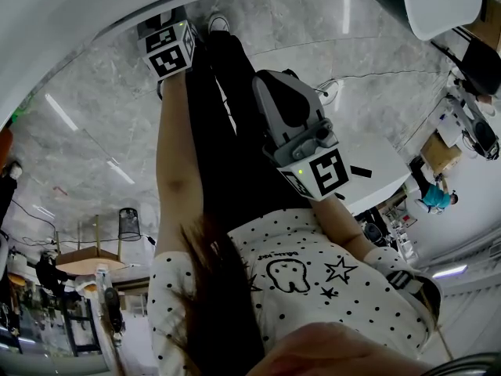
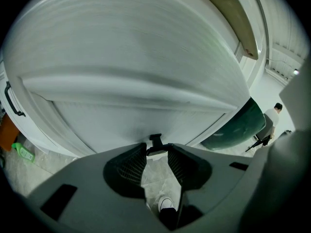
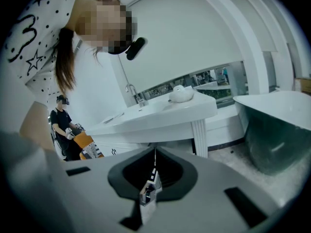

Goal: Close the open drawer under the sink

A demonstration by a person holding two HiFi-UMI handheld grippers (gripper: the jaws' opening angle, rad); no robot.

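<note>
The left gripper (image 2: 156, 149) has its jaws drawn in narrow, and their tips close on a small black handle (image 2: 155, 141). The handle sits on a white drawer front (image 2: 121, 120), which spreads wide just beyond the jaw tips and fills most of the left gripper view. Behind the tips, through the thin gap between the jaws, grey marble floor (image 2: 156, 174) and the toe of a white shoe (image 2: 167, 205) show. Far off to the right of the jaws stands a dark green bathtub (image 2: 243, 125), and to the left there is another black handle (image 2: 12, 101) on a white cabinet.

The right gripper (image 3: 155, 154) has its jaws pressed together with nothing between them. It is well apart from the drawer. Ahead of its jaws is a white vanity counter (image 3: 160, 118) with a faucet (image 3: 138, 97). To the left of the jaws a person in black (image 3: 63, 125) stands in the distance.

In the head view the person holding the grippers wears a white polka-dot shirt (image 1: 313, 280) and black trousers (image 1: 227, 131). The left gripper reaches out at arm's length, and the right one is held close to the body.
</note>
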